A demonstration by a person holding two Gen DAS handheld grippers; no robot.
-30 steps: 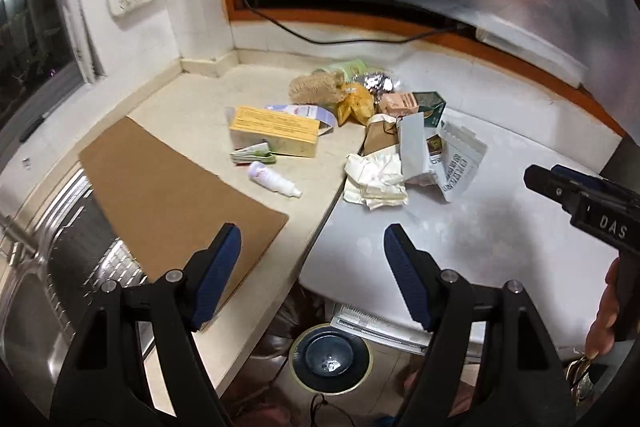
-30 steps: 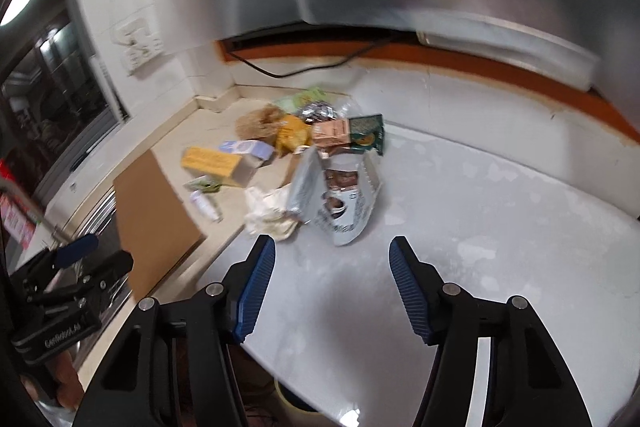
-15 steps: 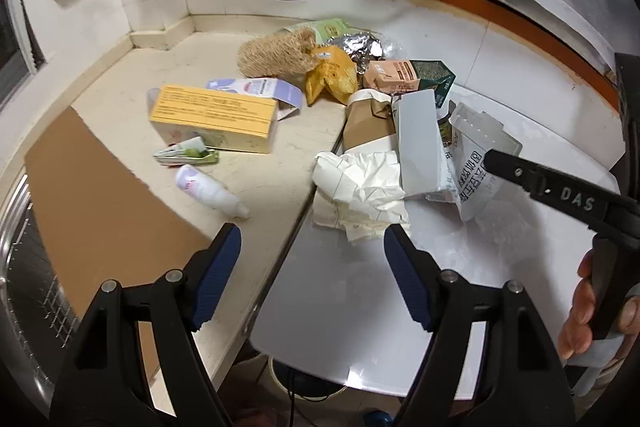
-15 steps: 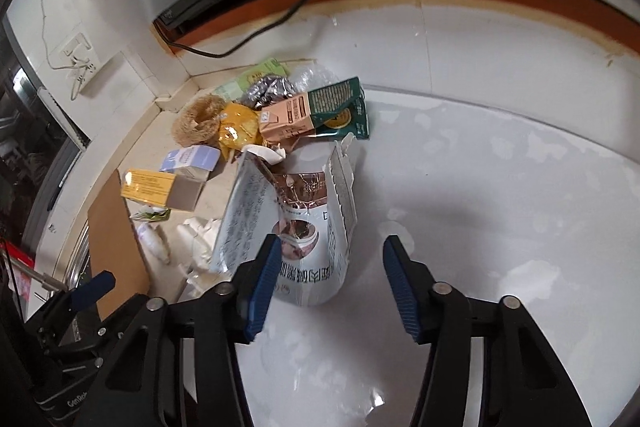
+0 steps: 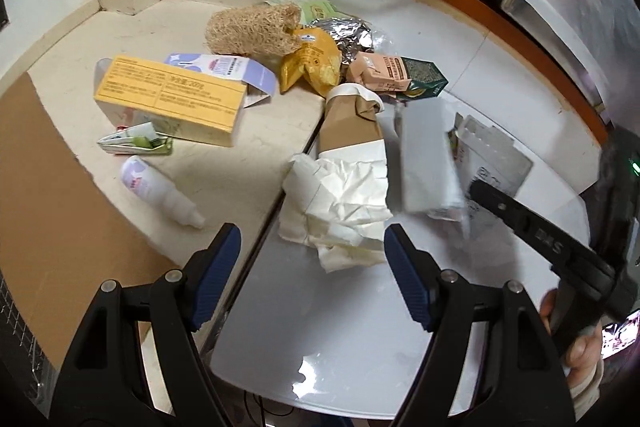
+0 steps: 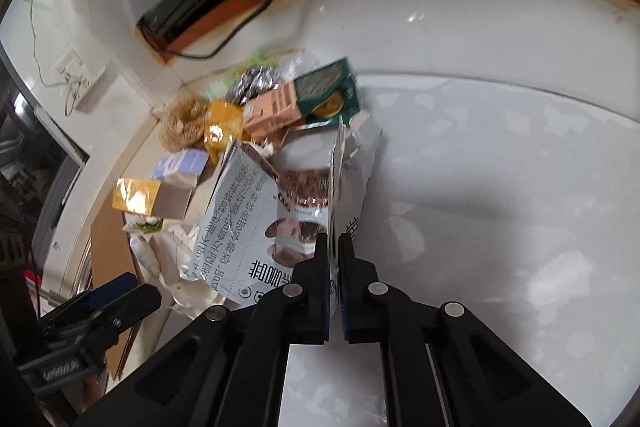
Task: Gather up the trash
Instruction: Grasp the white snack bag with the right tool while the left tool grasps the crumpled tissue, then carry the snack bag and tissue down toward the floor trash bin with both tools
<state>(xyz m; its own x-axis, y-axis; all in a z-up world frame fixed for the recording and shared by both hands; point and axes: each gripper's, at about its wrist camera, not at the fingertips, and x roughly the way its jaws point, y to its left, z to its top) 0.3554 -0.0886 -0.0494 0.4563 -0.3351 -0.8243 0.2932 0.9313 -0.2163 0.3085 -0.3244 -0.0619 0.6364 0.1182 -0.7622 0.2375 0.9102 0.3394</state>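
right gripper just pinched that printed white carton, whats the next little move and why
Probably lift the right gripper a little, straight up, to check the grip. Its jaws are shut on just a thin flap edge of the torn white carton, which leans against the crumpled tissue and the other trash, so a slow lift would show whether the flap holds. The left gripper hangs open nearby.

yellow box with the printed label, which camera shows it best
The left wrist view. There the yellow box lies in full sight on the beige counter, its printed top and long side both clear. The right wrist view shows only its end, small at the left, partly hidden behind the opened carton.
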